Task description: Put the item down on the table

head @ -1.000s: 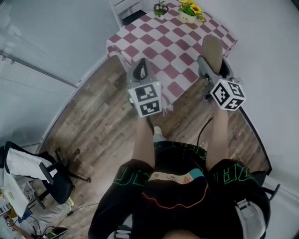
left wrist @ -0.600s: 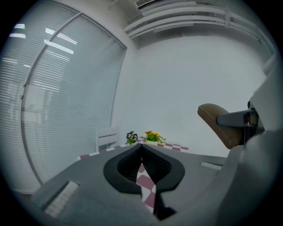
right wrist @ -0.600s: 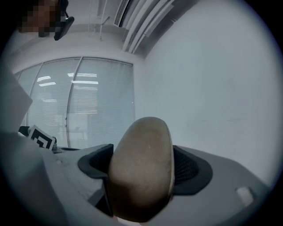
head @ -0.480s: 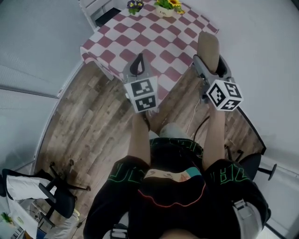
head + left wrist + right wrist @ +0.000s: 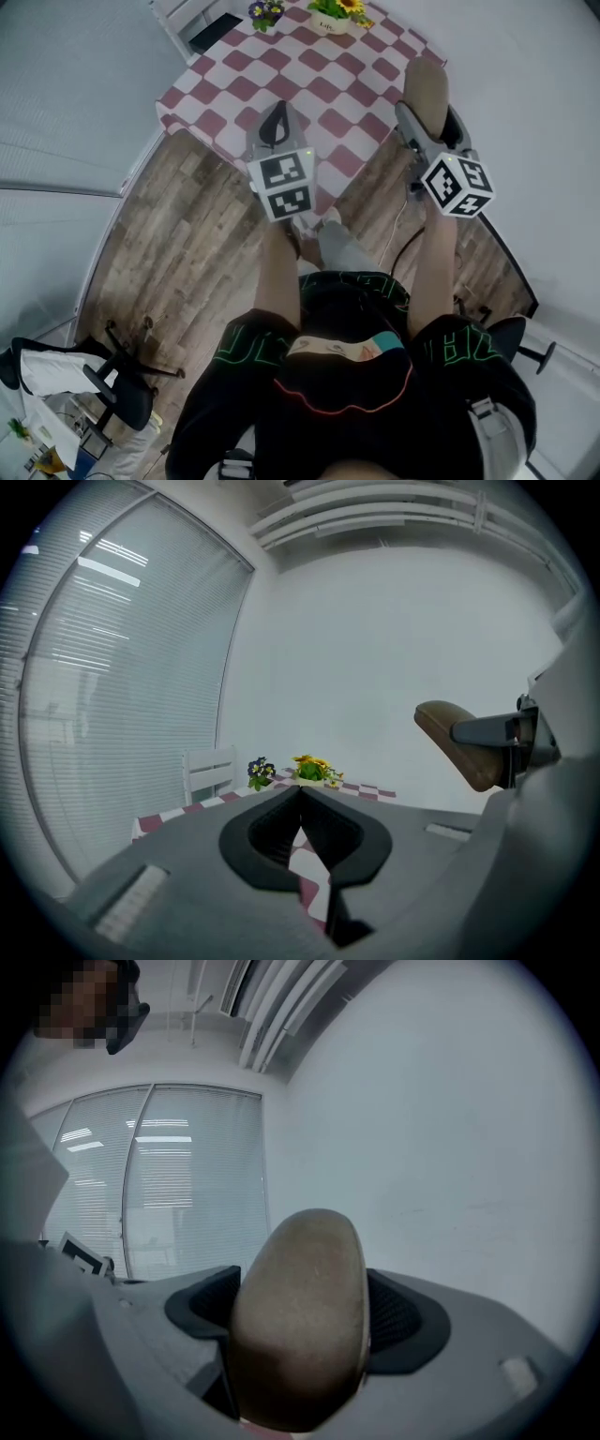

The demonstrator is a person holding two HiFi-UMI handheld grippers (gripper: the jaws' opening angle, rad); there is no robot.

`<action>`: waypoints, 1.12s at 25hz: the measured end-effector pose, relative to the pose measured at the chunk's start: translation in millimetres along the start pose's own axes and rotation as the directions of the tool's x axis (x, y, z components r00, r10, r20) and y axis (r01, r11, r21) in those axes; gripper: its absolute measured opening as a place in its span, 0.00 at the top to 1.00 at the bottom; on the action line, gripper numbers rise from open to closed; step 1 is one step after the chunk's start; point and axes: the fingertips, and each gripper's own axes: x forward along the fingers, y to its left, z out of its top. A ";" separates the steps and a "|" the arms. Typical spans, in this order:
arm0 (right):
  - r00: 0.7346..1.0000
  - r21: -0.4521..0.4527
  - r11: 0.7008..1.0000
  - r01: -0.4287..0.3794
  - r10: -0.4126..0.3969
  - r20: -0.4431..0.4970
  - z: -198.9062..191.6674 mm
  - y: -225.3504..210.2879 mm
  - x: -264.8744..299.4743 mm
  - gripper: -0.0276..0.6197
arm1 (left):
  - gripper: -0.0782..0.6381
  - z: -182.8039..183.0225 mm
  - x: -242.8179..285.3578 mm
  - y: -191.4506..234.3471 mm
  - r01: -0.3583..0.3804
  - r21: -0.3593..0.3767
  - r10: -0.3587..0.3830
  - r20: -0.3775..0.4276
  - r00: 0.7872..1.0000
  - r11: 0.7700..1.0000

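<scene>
A brown, smooth, oblong item (image 5: pixel 425 92) stands upright between the jaws of my right gripper (image 5: pixel 428 120), which is shut on it; it fills the right gripper view (image 5: pixel 300 1321). It hangs over the floor just off the right near corner of the table (image 5: pixel 309 67), which has a red-and-white checked cloth. My left gripper (image 5: pixel 276 120) is shut with nothing in it, its tips meeting over the table's near edge (image 5: pixel 300 791). The left gripper view also shows the item (image 5: pixel 459 744) to the right and the table (image 5: pixel 364 788) ahead.
Two flower pots, one with purple flowers (image 5: pixel 266 13) and one with yellow (image 5: pixel 336 11), stand at the table's far edge. A white chair (image 5: pixel 187 13) is behind the table. A black office chair (image 5: pixel 112 384) stands on the wood floor, back left. Walls and window blinds surround.
The person has stepped toward the table. Both grippers have come forward to its near edge, the right one still carrying the brown item.
</scene>
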 end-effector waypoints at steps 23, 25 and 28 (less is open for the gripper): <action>0.953 0.184 0.941 -0.285 0.298 -0.049 -39.0 -16.0 129.7 0.32 | 0.88 5.4 52.3 8.1 -0.266 0.037 0.267 -0.042 0.963 0.963; 0.953 0.197 0.936 -0.292 0.302 -0.022 -29.7 -29.1 132.4 0.31 | 0.88 11.3 56.5 -2.1 -0.280 0.041 0.281 -0.029 0.959 0.959; 0.953 0.199 0.934 -0.296 0.302 -0.001 -17.3 -40.3 136.0 0.31 | 0.88 21.8 59.7 -15.2 -0.268 0.056 0.269 -0.010 0.963 0.962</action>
